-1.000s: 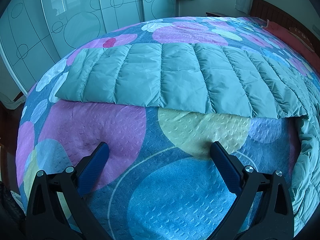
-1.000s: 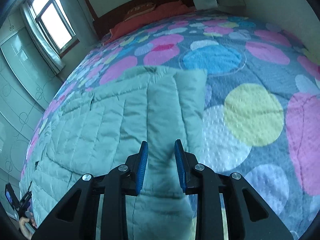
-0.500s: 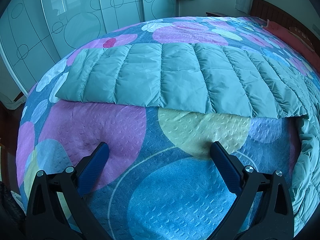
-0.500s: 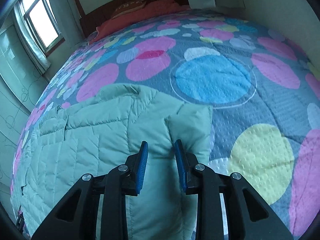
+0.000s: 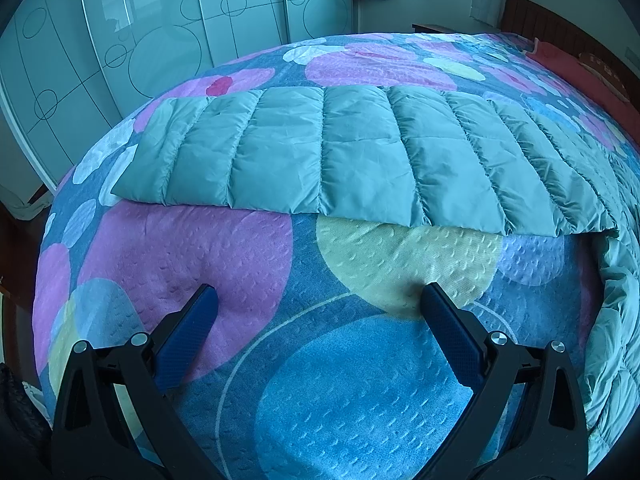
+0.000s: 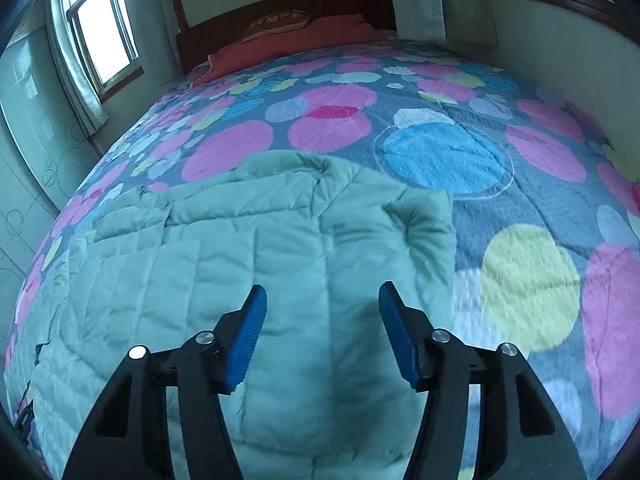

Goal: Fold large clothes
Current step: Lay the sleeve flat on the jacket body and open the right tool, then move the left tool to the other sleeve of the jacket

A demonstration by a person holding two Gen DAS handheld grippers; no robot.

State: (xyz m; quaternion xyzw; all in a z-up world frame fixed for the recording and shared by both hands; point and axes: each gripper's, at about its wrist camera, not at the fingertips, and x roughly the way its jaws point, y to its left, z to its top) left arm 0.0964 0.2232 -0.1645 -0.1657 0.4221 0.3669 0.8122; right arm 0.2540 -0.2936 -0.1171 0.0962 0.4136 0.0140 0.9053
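- Blue-padded fingers of the right tool (image 6: 320, 332) are standing apart, having just been opening; the pale green quilted coat (image 6: 224, 280) is lying beneath and between them, but the pads are not pressing on it.
- Judging by this, the right tool is letting go of a sleeve (image 6: 400, 236) that is lying folded in over the coat's body, with its cuff curling near the collar end.
- Pointing steeply downward, the right tool is hovering over the coat.
- Left tool (image 5: 316, 304) is gaping wide and empty, tilting down over bare bedspread (image 5: 328, 380).
- Beyond it, the other sleeve (image 5: 340, 160) is stretching flat across the bed.
- Next, that outstretched sleeve probably needs gripping near its end and bringing across the body.
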